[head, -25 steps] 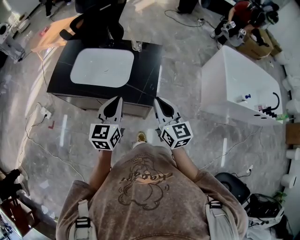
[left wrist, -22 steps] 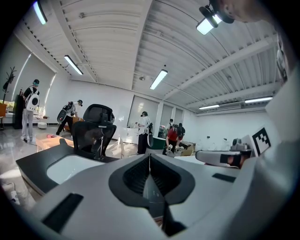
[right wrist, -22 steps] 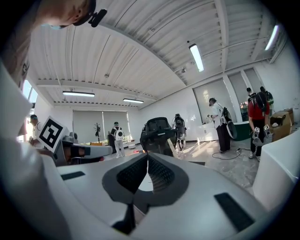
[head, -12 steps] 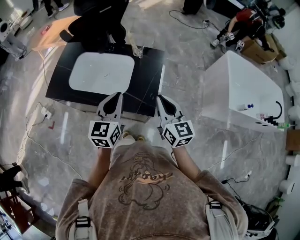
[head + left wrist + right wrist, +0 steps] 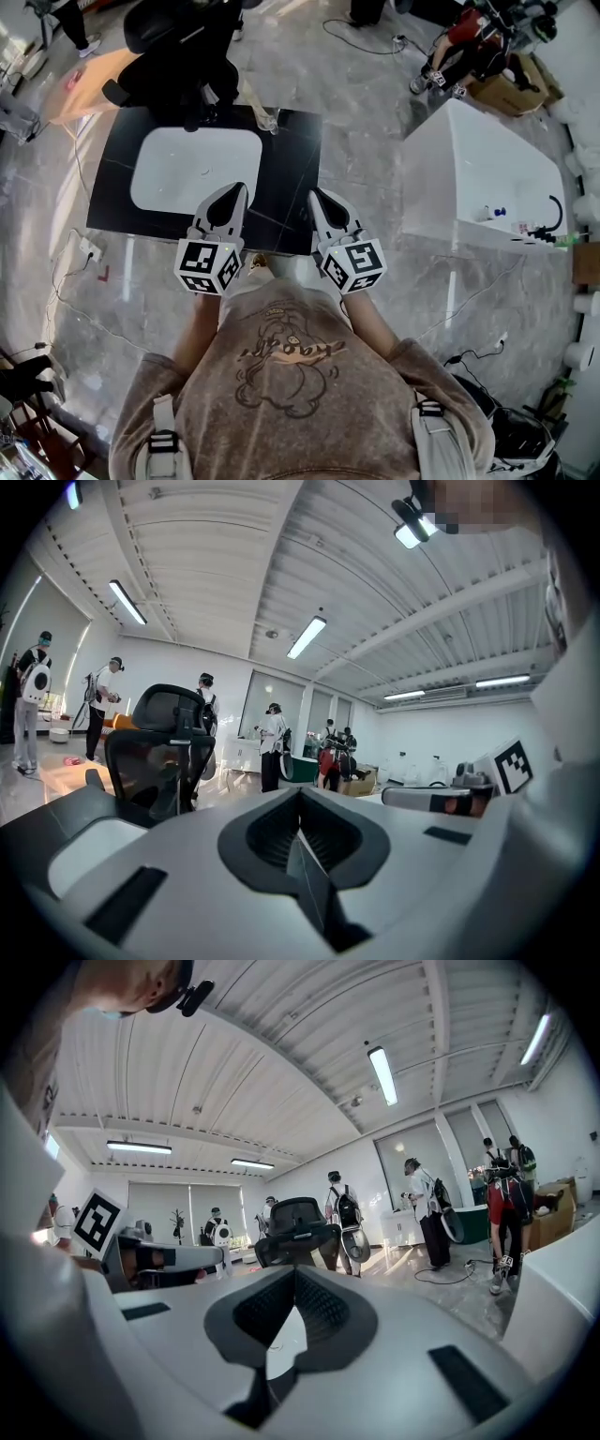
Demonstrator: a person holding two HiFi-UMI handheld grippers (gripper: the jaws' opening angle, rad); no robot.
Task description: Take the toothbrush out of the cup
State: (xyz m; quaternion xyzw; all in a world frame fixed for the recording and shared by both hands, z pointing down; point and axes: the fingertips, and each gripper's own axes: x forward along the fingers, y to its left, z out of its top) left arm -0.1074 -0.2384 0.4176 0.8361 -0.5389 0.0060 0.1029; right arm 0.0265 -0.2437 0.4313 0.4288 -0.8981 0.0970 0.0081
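The counter (image 5: 292, 178) looks glossy black stone, its basin (image 5: 192, 169) smooth white; the floor (image 5: 366, 103) is polished marble-look, the tub (image 5: 478, 169) glossy white, the sweatshirt (image 5: 291, 403) soft cloth

Reaches forward with both forearms (image 5: 201, 323), bare below the sleeves, holding the left gripper (image 5: 234, 191) and right gripper (image 5: 315, 196) side by side, near each other but apart, both pointing the same way and close to level. Presses the left fingers (image 5: 262, 836) together at the tips, nothing between them. Holds the right fingers (image 5: 262, 1312) together and empty too, marker cubes (image 5: 209, 268) at the rear of each gripper facing upward.
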